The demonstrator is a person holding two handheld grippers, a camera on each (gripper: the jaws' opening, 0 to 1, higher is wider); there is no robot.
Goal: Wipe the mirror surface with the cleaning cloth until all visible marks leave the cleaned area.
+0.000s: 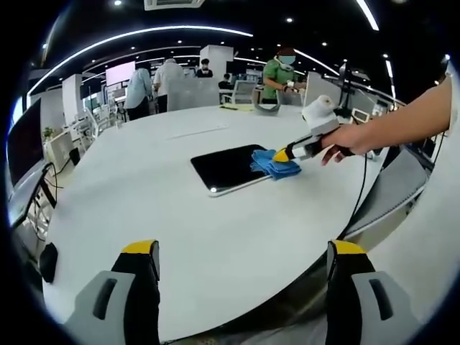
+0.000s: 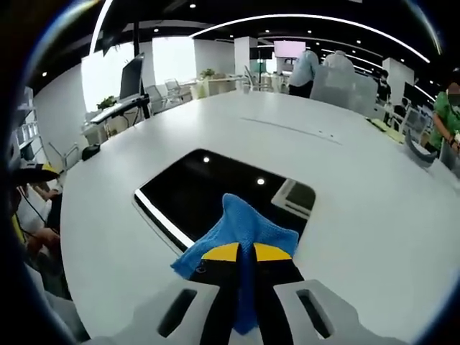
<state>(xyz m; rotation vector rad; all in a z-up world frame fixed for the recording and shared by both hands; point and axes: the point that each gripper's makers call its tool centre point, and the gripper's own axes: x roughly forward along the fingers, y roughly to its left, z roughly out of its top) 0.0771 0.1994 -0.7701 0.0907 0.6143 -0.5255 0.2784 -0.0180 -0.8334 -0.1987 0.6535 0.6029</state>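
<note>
Mirror (dark, reflecting ceiling lights) lies on white table; office behind.

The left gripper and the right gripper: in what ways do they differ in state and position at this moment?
The left gripper is open and holds nothing; the right gripper is shut on the blue cloth. The left gripper hovers at the near edge of the white table, away from the mirror; the right gripper presses the cloth onto the mirror. Both have yellow-tipped black jaws.
</note>
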